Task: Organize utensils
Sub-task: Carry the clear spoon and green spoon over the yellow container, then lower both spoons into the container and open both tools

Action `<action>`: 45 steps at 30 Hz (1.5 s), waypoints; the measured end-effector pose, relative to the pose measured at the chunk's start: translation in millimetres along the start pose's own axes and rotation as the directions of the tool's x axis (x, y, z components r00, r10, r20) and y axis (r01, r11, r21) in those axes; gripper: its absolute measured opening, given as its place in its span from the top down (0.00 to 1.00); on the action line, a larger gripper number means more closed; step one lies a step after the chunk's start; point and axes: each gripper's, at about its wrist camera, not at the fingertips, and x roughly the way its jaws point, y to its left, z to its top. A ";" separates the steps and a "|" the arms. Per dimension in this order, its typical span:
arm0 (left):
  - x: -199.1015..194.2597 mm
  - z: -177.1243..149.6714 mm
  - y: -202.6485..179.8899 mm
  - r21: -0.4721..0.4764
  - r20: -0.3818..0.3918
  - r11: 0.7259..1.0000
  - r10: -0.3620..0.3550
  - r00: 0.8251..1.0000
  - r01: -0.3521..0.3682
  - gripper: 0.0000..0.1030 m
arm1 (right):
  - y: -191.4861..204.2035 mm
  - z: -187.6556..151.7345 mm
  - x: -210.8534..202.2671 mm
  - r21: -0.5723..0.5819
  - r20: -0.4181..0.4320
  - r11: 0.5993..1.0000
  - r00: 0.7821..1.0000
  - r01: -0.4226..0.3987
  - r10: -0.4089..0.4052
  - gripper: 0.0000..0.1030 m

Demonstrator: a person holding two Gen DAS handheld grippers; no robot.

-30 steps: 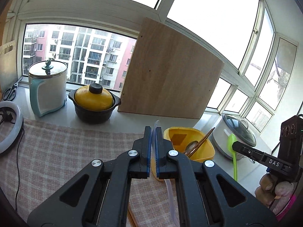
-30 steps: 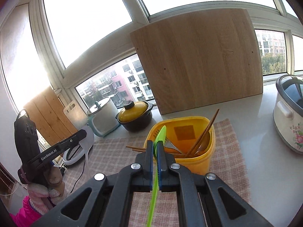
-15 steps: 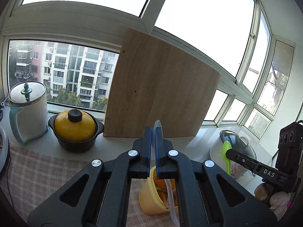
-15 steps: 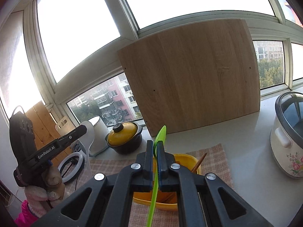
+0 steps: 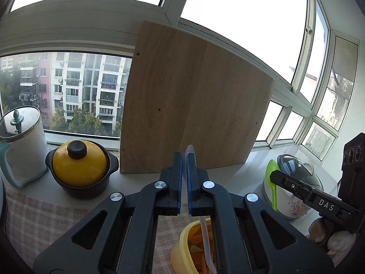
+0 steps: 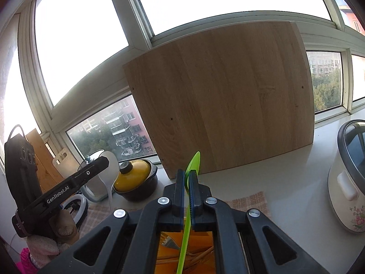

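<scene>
Utensil transfer above the yellow holder [image 5: 182, 248], seen from both wrist views. The right claw [image 6: 187, 191] is closed on a green plastic spoon [image 6: 194, 163], pinching it just below the bowl, so that the bowl stands upright above the pads and the handle hangs down over the holder, where a fork [image 6: 167, 242] and wooden chopsticks [image 6: 194, 256] already rest. The left claw [image 5: 184, 178] is closed on a translucent white spoon [image 5: 189, 150], likewise held near the bowl with the handle running down into or just over the holder; which of the two cannot be told. Both spoons appear light, thin and slightly flexible, with smooth, probably slippery plastic surfaces; a grip close to the neck, as shown, should limit swinging of the long handle, though it leaves the low end free to catch on the rim or on the utensils inside. Neither looks fragile. The holder stands on a checked cloth [image 5: 45, 219] on the worktop [image 6: 285, 182], in front of a wooden board [image 6: 223, 96]; a yellow-lidded pot [image 5: 79, 164] and a rice cooker [image 6: 349, 178] stand to either side.
</scene>
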 end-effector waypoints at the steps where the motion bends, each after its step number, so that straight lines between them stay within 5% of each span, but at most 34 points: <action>1: 2.9 -1.1 -0.3 0.003 -0.002 1.000 0.002 1.000 -0.002 0.99 | 0.0 1.3 3.1 -0.003 0.004 1.000 1.000 0.005 -0.005 0.99; 17: 25.0 -20.9 2.7 0.045 -0.041 0.999 0.002 0.999 0.000 0.99 | -1.5 -11.7 28.1 -0.055 -0.001 0.997 0.999 0.052 -0.053 0.99; 45: -19.0 -46.5 -8.2 0.057 -0.118 0.995 -0.074 0.990 0.081 0.99 | 2.2 -58.7 -15.2 -0.035 -0.097 0.999 0.995 -0.007 0.004 0.99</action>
